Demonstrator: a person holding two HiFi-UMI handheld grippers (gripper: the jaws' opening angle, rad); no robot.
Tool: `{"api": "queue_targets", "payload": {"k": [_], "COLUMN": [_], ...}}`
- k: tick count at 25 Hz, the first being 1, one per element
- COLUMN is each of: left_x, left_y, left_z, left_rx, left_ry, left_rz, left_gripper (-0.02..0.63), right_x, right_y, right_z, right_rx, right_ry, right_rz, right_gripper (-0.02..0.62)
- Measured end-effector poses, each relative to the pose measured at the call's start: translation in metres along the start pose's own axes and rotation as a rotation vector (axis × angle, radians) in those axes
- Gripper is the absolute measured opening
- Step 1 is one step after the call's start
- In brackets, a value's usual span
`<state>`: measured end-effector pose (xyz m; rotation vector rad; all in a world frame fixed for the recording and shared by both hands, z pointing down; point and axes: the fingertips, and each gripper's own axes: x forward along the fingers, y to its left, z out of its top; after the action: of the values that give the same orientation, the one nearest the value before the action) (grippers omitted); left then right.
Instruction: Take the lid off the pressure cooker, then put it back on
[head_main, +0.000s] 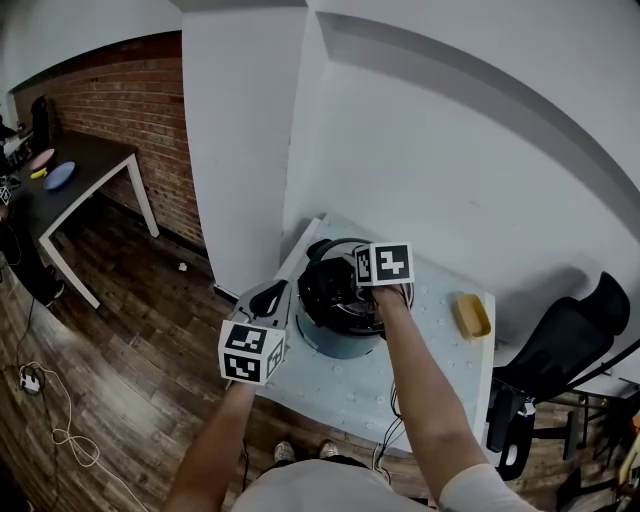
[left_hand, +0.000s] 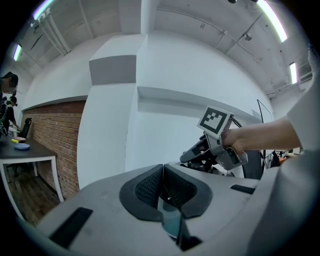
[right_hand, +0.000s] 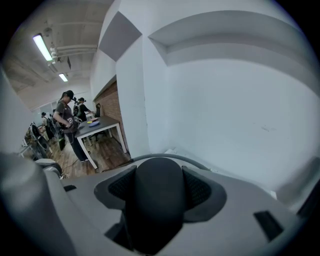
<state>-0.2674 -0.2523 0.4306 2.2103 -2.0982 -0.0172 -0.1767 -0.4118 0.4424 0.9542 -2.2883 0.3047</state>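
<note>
The pressure cooker (head_main: 337, 338), grey with a black lid (head_main: 328, 292), stands on a white table (head_main: 400, 380) against the wall. My right gripper (head_main: 358, 283) is over the lid, shut on the lid's rounded black handle (right_hand: 155, 200), which fills the space between the pads. A grey curved bail (right_hand: 165, 157) arcs just behind that handle. My left gripper (head_main: 272, 294) hovers by the cooker's left side with its pads (left_hand: 150, 187) pressed together and nothing between them. From the left gripper view I see the right gripper (left_hand: 210, 150) and the hand holding it.
A yellow block (head_main: 472, 315) lies on the table's right part. A black office chair (head_main: 560, 345) stands to the right. Far left, a dark table (head_main: 90, 165) carries a blue plate (head_main: 58, 176). Cables (head_main: 60, 420) trail on the wood floor. People stand by that table (right_hand: 67, 117).
</note>
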Motion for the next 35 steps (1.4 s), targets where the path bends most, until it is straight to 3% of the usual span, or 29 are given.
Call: {"api": "queue_targets", "payload": {"k": [17, 28, 29, 31, 35], "left_x": [0.002, -0.001, -0.001, 0.0, 0.005], "left_y": [-0.01, -0.016, -0.016, -0.018, -0.022], "left_z": [0.001, 0.011, 0.013, 0.017, 0.023], "left_rx": [0.024, 0.044, 0.047, 0.053, 0.066], "left_ry": [0.016, 0.017, 0.015, 0.011, 0.007], "left_rz": [0.08, 0.108, 0.108, 0.103, 0.085], "left_gripper": [0.015, 0.015, 0.015, 0.014, 0.015], "right_x": [0.001, 0.001, 0.0, -0.005, -0.028], "right_y": [0.02, 0.022, 0.023, 0.022, 0.016], "right_z": [-0.002, -0.001, 0.0, 0.007, 0.028], "right_rx": [-0.229, -0.228, -0.211, -0.172, -0.155], "right_ry": [0.006, 0.007, -0.002, -0.041, -0.159], "right_rz": [0.295, 0.321, 0.337, 0.361, 0.358], "right_gripper": [0.278, 0.29, 0.294, 0.386, 0.395]}}
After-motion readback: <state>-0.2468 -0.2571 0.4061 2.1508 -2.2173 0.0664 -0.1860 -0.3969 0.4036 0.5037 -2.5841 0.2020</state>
